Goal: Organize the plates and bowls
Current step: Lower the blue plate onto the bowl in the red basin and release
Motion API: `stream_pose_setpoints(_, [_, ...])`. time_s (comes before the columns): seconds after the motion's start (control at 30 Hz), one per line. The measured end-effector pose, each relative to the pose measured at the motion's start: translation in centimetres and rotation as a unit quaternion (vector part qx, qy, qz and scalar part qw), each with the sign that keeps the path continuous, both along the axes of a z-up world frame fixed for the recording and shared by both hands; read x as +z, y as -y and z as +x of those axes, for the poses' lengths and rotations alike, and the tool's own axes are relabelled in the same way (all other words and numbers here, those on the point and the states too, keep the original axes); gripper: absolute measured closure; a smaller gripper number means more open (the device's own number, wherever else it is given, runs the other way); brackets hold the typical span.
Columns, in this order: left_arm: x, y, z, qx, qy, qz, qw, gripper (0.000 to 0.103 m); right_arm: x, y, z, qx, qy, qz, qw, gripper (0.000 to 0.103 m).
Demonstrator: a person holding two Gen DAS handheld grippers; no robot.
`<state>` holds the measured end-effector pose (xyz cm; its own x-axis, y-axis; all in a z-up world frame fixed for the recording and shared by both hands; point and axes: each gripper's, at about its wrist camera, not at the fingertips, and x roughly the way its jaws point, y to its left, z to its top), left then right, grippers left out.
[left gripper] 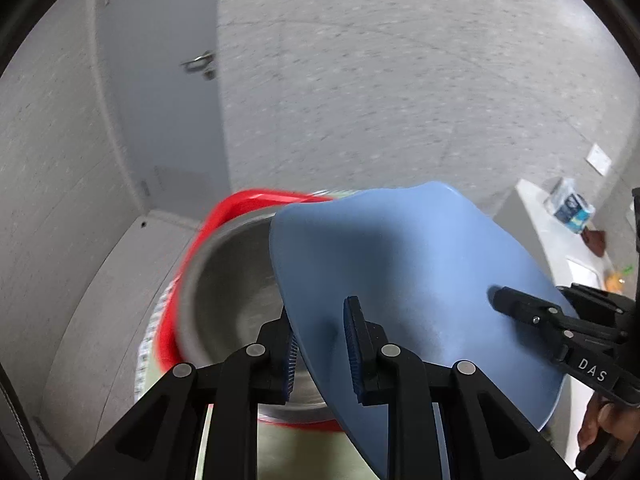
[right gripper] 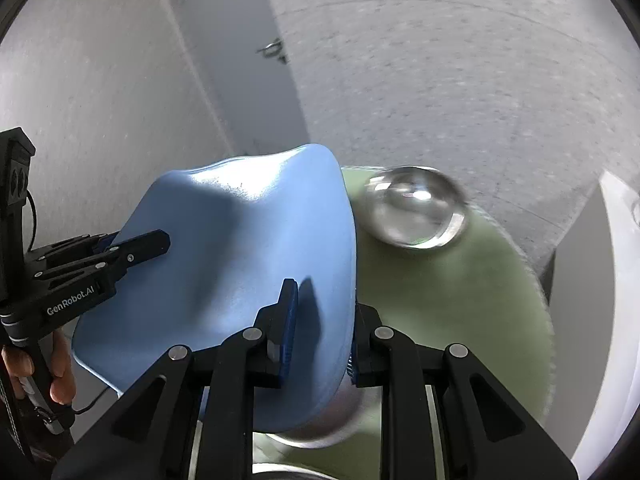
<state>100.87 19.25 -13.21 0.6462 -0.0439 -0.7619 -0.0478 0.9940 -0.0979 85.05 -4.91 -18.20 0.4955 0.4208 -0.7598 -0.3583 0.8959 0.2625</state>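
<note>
The plate (left gripper: 400, 264) is up over the metal bowl (left gripper: 236, 292), with the glass bowl (right gripper: 416, 208) on the tabletop (right gripper: 472, 304) behind.

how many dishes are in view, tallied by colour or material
blue plate, held by both tongs: 1
grey metal bowl: 1
red plastic basin around the metal bowl: 1
clear glass bowl, upside down on the green mat: 1
total: 4
</note>
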Motion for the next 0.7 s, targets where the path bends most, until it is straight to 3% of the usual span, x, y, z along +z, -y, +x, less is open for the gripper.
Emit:
stream_pose_setpoints(0.13, [-0.9, -3.8, -0.6, 0.014, -0.017, -0.006, 0.9997, 0.085, -0.8, -4.4, 0.6, 0.018, -0.007, -0.023, 1.000, 0.082])
stream_pose_setpoints(0.3, [-1.4, -6.8, 0.2, 0.007, -0.043, -0.008, 0.9990, 0.085, -2.1, -7.0, 1.5, 0.019, -0.019, -0.050, 0.998, 0.082])
stream_pose_setpoints(0.7, [-3.1, -8.1, 5.2, -0.022, -0.062, -0.016, 0.9977, 0.085, -4.1, -8.9, 2.9, -0.011, -0.030, -0.116, 0.993, 0.074])
